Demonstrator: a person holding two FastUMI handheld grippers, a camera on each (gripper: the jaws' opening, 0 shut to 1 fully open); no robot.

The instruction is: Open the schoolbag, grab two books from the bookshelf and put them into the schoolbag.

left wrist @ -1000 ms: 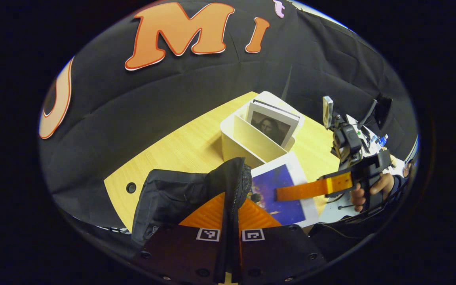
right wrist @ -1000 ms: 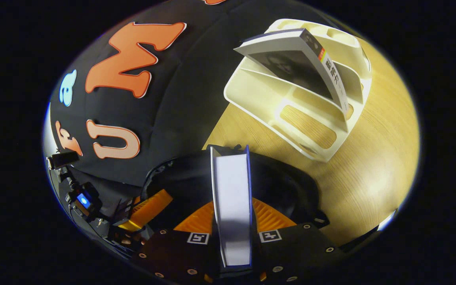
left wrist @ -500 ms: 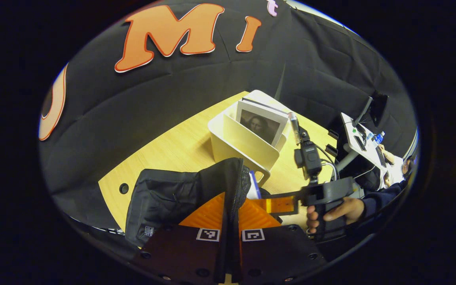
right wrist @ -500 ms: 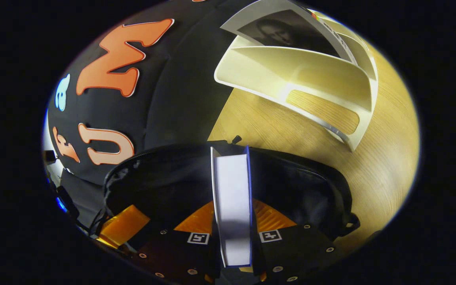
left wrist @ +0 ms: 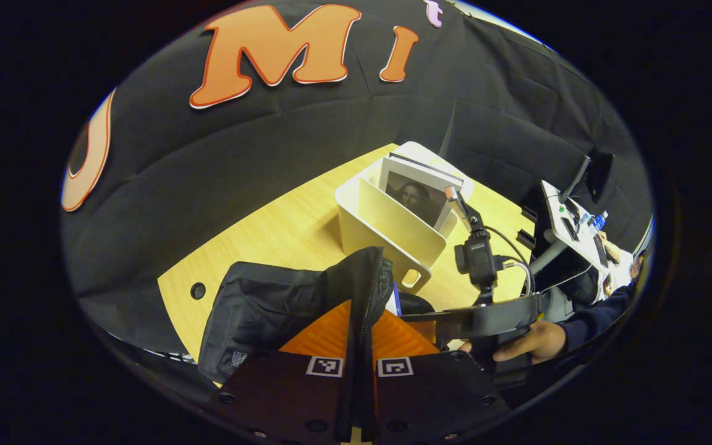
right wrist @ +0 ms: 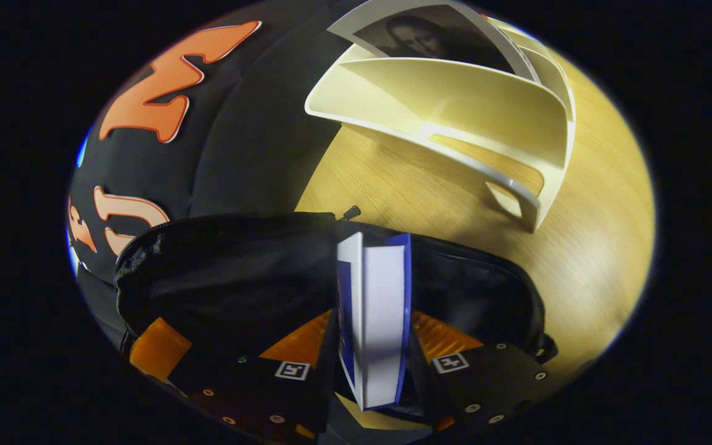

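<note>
while the left gripper (left wrist: 362, 346) is pinching the zippered rim of the black schoolbag (left wrist: 269, 303) and holding that edge up, the right gripper (right wrist: 371, 364) is gripping a blue-covered book (right wrist: 376, 315) by its lower part, page edges facing the camera, and hanging it over the bag's mouth. both pairs of fingers are pressing closed, one on fabric, the other on the book. in the right gripper view the bag's dark opening (right wrist: 238, 278) is gaping just beyond the book, its top corner appearing to sit at the far rim; whether that corner is already inside is hard to tell. in the left gripper view the right gripper (left wrist: 418, 321), held by a person's hand (left wrist: 532, 341), is reaching in low beside the bag, and a sliver of blue cover (left wrist: 396, 300) is showing at the raised rim.

the cream bookshelf (left wrist: 387, 225) is standing on the wooden table (left wrist: 282, 232) just behind the bag, with the second book (left wrist: 418, 194), a portrait on its cover, leaning in a rear slot.

judging from this, the first book is going in and the second is not yet fetched. the main risk is the book's corner catching on the far zipper edge and pushing the soft bag toward the shelf. if the left gripper is letting the rim sag, the mouth could be closing over the book. a loose hold could also let the book twist.
</note>
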